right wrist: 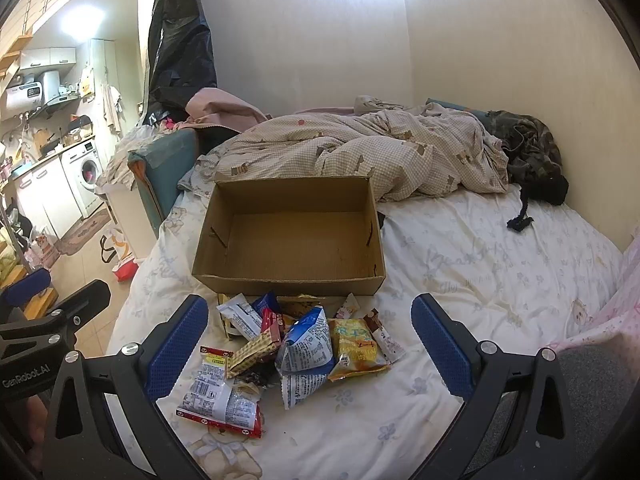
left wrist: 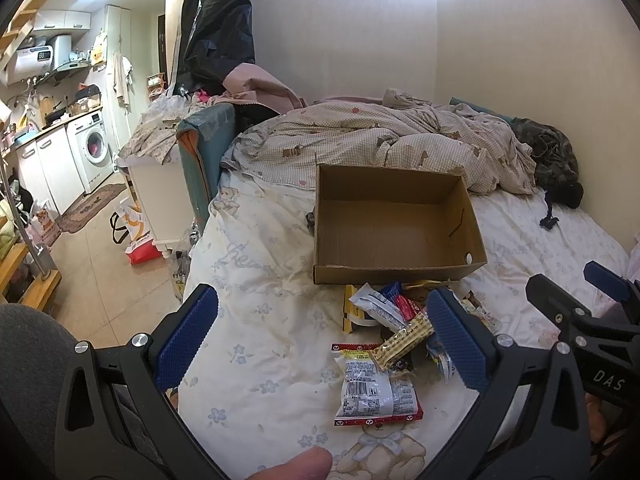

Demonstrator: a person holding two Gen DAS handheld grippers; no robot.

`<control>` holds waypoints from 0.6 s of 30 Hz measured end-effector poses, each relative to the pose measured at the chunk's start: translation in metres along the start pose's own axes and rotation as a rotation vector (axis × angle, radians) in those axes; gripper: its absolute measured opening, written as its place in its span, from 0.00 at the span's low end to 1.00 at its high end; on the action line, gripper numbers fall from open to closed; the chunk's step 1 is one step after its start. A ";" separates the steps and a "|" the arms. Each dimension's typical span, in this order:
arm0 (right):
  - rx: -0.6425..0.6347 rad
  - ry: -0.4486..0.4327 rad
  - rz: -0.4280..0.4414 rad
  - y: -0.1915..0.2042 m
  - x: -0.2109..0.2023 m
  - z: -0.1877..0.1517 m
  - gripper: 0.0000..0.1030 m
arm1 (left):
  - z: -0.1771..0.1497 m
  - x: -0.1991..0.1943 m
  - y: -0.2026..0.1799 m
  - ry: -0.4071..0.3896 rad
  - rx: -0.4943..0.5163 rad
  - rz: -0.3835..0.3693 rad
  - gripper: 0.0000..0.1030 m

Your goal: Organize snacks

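Note:
An empty open cardboard box (left wrist: 400, 236) (right wrist: 292, 240) stands on the bed. A pile of snack packets (left wrist: 392, 320) (right wrist: 296, 340) lies just in front of it. The nearest one is a white and red packet (left wrist: 376, 392) (right wrist: 220, 400). A yellow packet (right wrist: 354, 348) lies at the pile's right. My left gripper (left wrist: 320, 344) is open and empty, above the bed over the pile's near left side. My right gripper (right wrist: 310, 348) is open and empty, with the pile between its blue fingers (right wrist: 442, 344). Each gripper shows in the other's view (left wrist: 592, 312) (right wrist: 48, 320).
A crumpled checked duvet (right wrist: 360, 152) and dark clothes (right wrist: 532, 156) lie behind the box. The bed's left edge (left wrist: 196, 256) drops to a floor with bags (left wrist: 136, 236). A pink sheet (right wrist: 608, 320) lies at the right. Walls close the far and right sides.

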State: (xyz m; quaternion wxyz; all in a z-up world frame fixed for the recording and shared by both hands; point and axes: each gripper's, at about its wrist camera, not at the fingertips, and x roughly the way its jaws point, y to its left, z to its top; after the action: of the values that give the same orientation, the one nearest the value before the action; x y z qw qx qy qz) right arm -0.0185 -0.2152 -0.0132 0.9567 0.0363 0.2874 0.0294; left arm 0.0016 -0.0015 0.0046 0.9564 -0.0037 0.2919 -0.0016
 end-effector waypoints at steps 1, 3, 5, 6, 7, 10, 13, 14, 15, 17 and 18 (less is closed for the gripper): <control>0.000 0.000 0.000 0.000 0.000 0.000 1.00 | 0.000 0.000 0.000 0.001 -0.001 0.000 1.00; 0.000 0.001 0.000 0.000 0.000 0.001 1.00 | 0.000 0.000 0.000 0.001 -0.001 0.000 1.00; 0.000 0.001 -0.001 0.000 0.000 0.001 1.00 | -0.001 0.000 0.000 0.001 -0.002 0.001 1.00; 0.000 0.000 -0.001 0.000 0.000 0.000 1.00 | -0.001 0.000 0.000 0.001 -0.003 0.000 1.00; -0.001 0.001 0.000 0.000 0.000 0.000 1.00 | 0.000 0.000 0.000 0.001 -0.004 0.001 1.00; 0.000 0.000 0.000 0.000 0.000 0.000 1.00 | -0.001 -0.001 -0.001 -0.002 -0.004 0.002 1.00; 0.000 0.000 0.000 0.000 0.000 0.000 1.00 | -0.001 -0.001 -0.001 -0.001 -0.003 0.002 1.00; 0.000 -0.001 0.000 0.000 0.000 0.000 1.00 | -0.002 -0.001 -0.001 -0.001 -0.003 0.002 1.00; 0.000 -0.001 0.000 0.000 0.000 0.000 1.00 | -0.002 -0.001 -0.001 -0.002 -0.002 0.001 1.00; 0.000 -0.001 0.000 0.000 -0.001 0.001 1.00 | -0.002 -0.001 -0.001 0.000 -0.001 0.004 1.00; 0.001 0.000 0.000 0.000 -0.001 0.001 1.00 | -0.002 -0.001 0.000 -0.001 -0.002 0.002 1.00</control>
State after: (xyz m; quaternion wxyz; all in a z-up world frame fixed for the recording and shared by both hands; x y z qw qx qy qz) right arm -0.0186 -0.2154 -0.0124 0.9567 0.0366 0.2872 0.0296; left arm -0.0009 -0.0015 0.0035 0.9566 -0.0045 0.2912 -0.0001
